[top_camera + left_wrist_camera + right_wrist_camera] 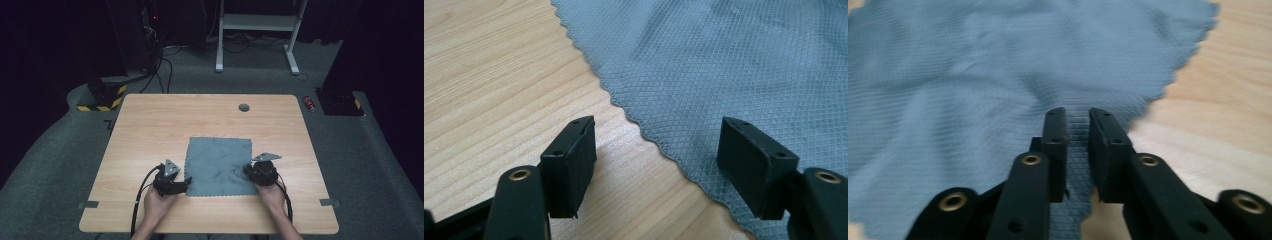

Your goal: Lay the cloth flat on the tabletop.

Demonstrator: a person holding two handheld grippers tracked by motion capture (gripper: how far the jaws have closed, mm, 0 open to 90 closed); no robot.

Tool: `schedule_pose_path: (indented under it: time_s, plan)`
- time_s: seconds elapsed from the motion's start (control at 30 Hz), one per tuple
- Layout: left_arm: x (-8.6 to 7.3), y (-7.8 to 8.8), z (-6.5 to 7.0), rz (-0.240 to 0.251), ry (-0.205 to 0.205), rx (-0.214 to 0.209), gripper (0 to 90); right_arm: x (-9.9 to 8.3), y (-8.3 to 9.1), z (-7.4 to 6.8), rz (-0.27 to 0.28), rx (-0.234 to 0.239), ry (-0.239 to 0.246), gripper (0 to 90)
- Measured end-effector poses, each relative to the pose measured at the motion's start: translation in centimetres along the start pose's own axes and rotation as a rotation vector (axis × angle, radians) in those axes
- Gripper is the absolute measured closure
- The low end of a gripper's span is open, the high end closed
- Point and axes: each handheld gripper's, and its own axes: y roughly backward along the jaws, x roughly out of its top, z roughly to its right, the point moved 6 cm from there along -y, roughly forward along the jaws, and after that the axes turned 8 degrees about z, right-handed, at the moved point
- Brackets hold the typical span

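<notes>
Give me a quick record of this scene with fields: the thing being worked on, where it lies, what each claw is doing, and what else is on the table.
thing: grey cloth, wavy-cut edges
place: spread on the table, near the front, slightly rumpled
left claw: jaws wide open, astride the cloth's edge, one jaw over wood, one over cloth, not pinching
right claw: jaws narrowly apart over the cloth's near right corner, cloth between them, grip unclear
other: round hole near the table's far edge

High view overhead facing forward-down, both gripper views close, low, all sharing the grey cloth (pixel 218 166).
</notes>
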Motion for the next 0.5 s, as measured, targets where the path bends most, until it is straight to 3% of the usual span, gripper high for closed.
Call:
schedule_pose_path:
  time_s: [0.1, 0.23, 0.3, 0.4, 0.47, 0.5]
  plan:
    - [0.0, 0.0, 0.1, 0.001, 0.005, -0.004, 32.3, 0.1, 0.0, 0.7, -0.003, -0.003, -0.019, 80.6]
    - [-0.1, 0.2, 0.1, 0.003, -0.006, -0.019, 32.6, 0.2, 0.5, 1.4, -0.051, -0.057, 0.017, 77.3]
    - [-0.2, 0.5, 0.3, -0.009, -0.012, -0.027, 33.0, 0.6, 0.8, 1.3, -0.012, -0.053, 0.003, 75.7]
    - [-0.2, 0.5, 0.3, -0.013, -0.015, -0.032, 33.1, 1.9, 0.6, 0.8, 0.034, -0.060, 0.023, 72.9]
    - [-0.3, 0.5, 0.3, -0.007, -0.019, -0.035, 33.1, 2.2, 0.3, 0.7, 0.036, -0.060, 0.028, 72.5]
    - [-0.3, 0.5, 0.2, 0.002, -0.018, -0.037, 32.8, 3.0, -0.9, 0.8, 0.024, -0.061, 0.026, 71.7]
